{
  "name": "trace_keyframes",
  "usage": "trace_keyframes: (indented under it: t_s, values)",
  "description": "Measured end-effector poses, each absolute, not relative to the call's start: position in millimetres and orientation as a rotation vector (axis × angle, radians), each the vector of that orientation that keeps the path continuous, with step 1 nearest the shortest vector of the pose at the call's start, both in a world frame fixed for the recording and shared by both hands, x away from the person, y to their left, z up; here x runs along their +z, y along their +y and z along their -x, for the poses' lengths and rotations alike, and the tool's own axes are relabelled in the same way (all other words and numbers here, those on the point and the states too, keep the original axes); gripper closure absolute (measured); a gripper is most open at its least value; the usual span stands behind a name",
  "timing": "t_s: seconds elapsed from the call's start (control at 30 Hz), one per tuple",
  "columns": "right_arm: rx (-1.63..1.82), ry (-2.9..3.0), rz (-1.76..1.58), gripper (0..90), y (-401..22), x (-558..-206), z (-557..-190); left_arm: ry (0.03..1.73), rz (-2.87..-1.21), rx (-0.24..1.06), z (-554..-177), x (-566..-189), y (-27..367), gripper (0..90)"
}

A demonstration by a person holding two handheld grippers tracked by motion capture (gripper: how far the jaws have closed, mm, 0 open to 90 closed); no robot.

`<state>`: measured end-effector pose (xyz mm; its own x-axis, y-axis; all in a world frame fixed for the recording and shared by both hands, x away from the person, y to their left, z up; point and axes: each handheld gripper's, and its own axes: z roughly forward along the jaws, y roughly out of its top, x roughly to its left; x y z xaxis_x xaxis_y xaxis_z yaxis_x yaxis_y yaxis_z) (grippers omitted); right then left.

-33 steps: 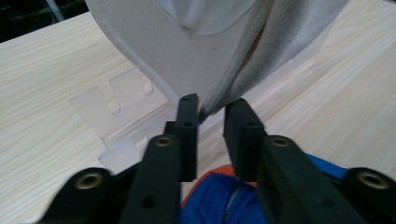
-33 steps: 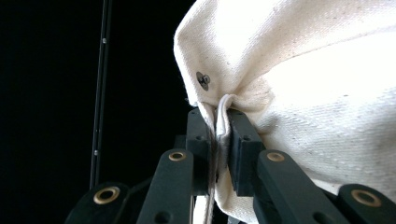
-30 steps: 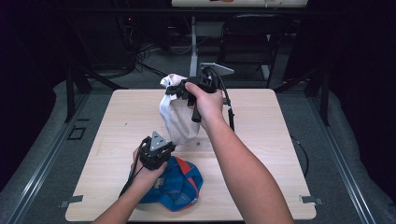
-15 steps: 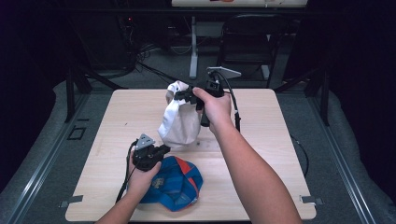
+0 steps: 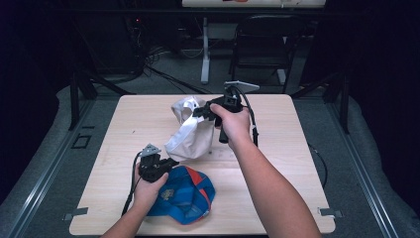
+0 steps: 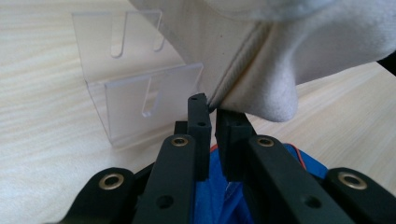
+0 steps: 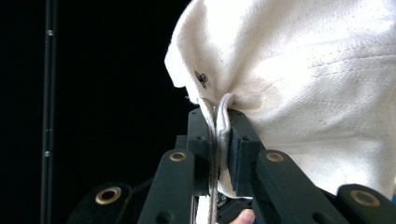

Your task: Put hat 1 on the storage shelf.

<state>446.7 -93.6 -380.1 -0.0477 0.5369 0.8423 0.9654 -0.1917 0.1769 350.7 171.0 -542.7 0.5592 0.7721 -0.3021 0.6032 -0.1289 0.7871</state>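
At the near edge of the tabletop [image 5: 124,119], a blue cap with orange trim [image 5: 185,194] lies flat beside the person's left hand [image 5: 148,191], whose left tool [image 5: 171,161] has its jaws drawn almost together; the left gripper view puts a stitched seam of the white cloth cap [image 6: 280,65] right at the tips, though whether it is pinched or merely touched cannot be told. Just beyond stands a clear plastic stand [image 6: 135,93], upright on the wood. Farther back, the right tool [image 5: 200,111] holds the white cloth cap [image 5: 190,134] lifted, its lower edge sagging toward the tabletop; the right gripper view shows its jaws clamped on a gathered fold and a cord. The fabric looks light, soft and limp, so it will likely droop and swing; firmer seams or the brim edge appear the surest grip.
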Motion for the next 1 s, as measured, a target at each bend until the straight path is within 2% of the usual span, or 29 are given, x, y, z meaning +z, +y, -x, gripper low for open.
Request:
trace_keyframes:
  t_s: [0.1,0.2,0.27,0.5,0.6,0.77,1.0]
  values:
    - [-1.169,-1.571,1.755,81.6,-95,-382,-447,1.115,-1.843,0.249,-349,-541,170,85.5]
    - [-1.161,-1.585,1.775,81.5,-100,-384,-447,1.078,-1.975,0.328,-348,-540,162,85.6]
    - [-1.151,-1.588,1.788,81.5,-102,-386,-448,1.064,-1.985,0.367,-348,-541,159,85.7]
    - [-1.15,-1.582,1.809,81.0,-107,-393,-447,1.073,-1.986,0.359,-348,-540,160,84.8]
    - [-1.149,-1.601,1.819,79.2,-109,-393,-446,1.081,-1.955,0.364,-346,-538,161,74.6]
    - [-1.15,-1.616,1.825,75.4,-112,-394,-445,1.083,-1.936,0.351,-339,-530,168,63.8]
    - [-1.182,-1.752,1.858,65.6,-121,-388,-437,1.084,-1.915,0.352,-318,-518,192,57.0]
